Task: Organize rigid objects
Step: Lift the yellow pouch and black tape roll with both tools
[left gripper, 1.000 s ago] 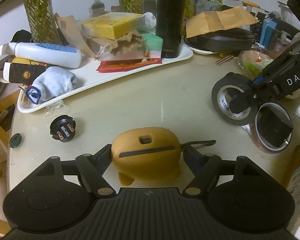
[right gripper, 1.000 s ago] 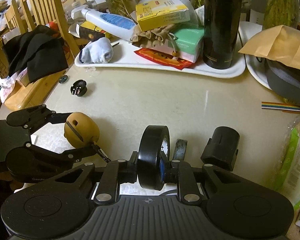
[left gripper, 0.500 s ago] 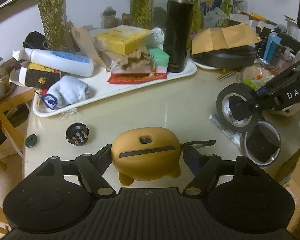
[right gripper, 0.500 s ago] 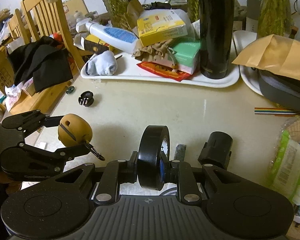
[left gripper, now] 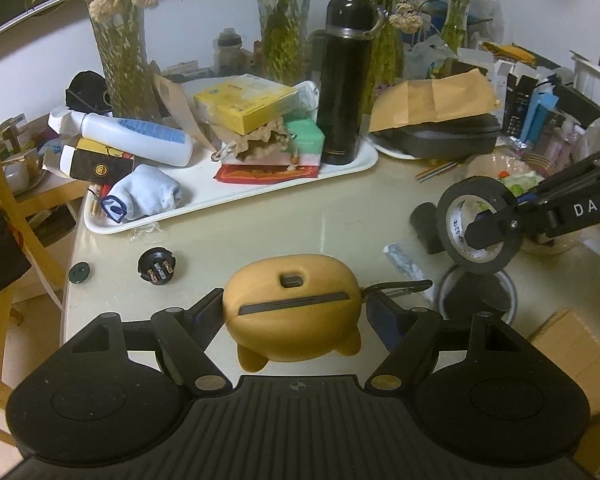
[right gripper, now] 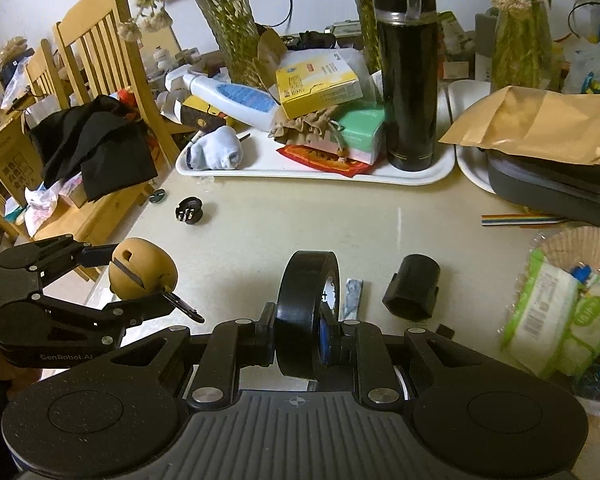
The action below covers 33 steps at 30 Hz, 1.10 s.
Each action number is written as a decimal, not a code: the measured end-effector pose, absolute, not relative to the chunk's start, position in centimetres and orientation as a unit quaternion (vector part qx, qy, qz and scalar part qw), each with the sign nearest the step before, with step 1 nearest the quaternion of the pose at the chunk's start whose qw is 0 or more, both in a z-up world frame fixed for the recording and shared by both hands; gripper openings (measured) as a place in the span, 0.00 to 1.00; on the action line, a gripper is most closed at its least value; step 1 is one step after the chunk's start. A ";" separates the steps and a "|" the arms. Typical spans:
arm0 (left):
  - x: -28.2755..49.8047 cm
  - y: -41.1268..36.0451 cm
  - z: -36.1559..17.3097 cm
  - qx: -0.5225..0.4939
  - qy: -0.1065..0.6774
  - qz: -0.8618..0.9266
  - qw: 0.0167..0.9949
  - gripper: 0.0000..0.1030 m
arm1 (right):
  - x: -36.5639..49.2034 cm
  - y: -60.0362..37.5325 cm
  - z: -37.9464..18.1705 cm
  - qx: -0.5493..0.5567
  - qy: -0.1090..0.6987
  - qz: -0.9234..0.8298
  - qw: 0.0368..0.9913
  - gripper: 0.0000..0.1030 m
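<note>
Cluttered round surface [right gripper: 380, 216], pale and glossy, carries a white tray [right gripper: 440, 174] at its far side, loaded with a black flask [right gripper: 408, 80], a yellow box [right gripper: 316, 80], a lotion bottle [right gripper: 232, 100] and a rolled sock [right gripper: 216, 154]. Left gripper [left gripper: 296, 312] has its fingers set wide and clamped on the flanks of a tan earbud case [left gripper: 292, 312], whose clip [left gripper: 396, 288] juts toward the right; the case hangs clear of the surface. Right gripper [right gripper: 306, 320] has its fingers narrow, pinching the wall of a black tape roll [right gripper: 306, 312] held upright on edge, also off the surface. Loose items lie below and between: a black round plug [right gripper: 188, 210], a dark button [left gripper: 79, 272] near the edge, a black cylindrical cap [right gripper: 412, 286], and a small marbled strip [right gripper: 352, 294]. Judgement: both pieces are in the carry stage, with placement not yet made. Next move likely calls for taking each load to a free spot, probably on or beside the tray, lowering it until it bears, then opening the fingers. Free tray space is scarce; the flask is a knock hazard.
</note>
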<state>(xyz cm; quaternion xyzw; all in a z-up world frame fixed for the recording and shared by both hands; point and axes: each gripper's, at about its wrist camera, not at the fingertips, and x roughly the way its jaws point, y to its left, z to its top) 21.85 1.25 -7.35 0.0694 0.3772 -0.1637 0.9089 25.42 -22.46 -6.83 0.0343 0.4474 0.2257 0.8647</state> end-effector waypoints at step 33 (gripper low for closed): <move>13.5 -2.7 -2.5 0.054 0.450 -0.142 0.880 0.73 | 16.3 -25.8 -4.9 0.058 0.486 0.221 0.844 0.22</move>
